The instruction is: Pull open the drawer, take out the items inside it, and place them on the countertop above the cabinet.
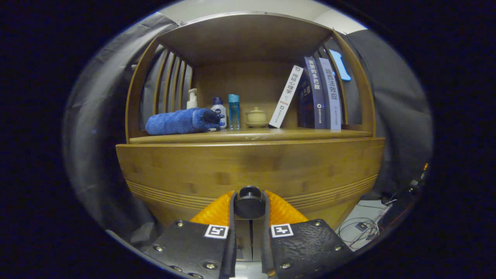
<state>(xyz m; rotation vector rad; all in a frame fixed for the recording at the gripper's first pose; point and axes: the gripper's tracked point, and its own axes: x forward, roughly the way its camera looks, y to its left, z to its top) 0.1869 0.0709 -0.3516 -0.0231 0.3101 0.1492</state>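
My fingers (pixel 250 207) are closed on the round dark knob (pixel 249 202) of the drawer (pixel 248 170), one on each side of it, and the drawer front stands right ahead of me under the tabletop (pixel 252 135). The knob looks small, hard and smooth, so I judge it could slip if I pull off-axis; holding it square behind its widest part seems best. The wooden drawer looks stiff and fairly heavy, likely to slide straight. On the tabletop lie a rolled blue towel (pixel 180 121), bottles (pixel 224 110), a small lidded pot (pixel 256 116) and books (pixel 319 97)
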